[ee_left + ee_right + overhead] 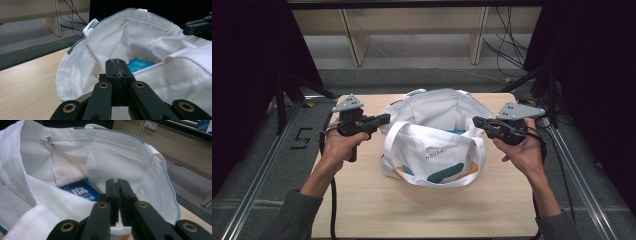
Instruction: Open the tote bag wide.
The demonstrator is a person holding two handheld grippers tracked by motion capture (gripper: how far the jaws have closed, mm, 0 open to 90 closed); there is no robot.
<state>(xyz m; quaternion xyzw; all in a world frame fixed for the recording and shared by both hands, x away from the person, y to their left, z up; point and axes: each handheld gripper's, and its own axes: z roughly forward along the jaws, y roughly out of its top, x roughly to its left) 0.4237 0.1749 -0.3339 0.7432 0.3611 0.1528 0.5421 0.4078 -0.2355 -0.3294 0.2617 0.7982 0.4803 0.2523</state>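
Holding: I am pinching the white tote bag [432, 150] rim with the left hand-held gripper [384, 119] and right hand-held gripper [477, 121], jaws together on cloth at each side.
Place: bag is sitting mid-counter [362, 210], toward the far edge.
Progress: mouth is gaping; blue packet [81, 191] is lying inside, so I am judging loading done, closing left.
Material: soft woven canvas, stitched hems, webbing handles.

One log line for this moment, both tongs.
left tongs: shut on tote bag rim | right tongs: shut on rim | blue packet inside

The white tote bag [75, 165] hides most of the blue packet [81, 190].
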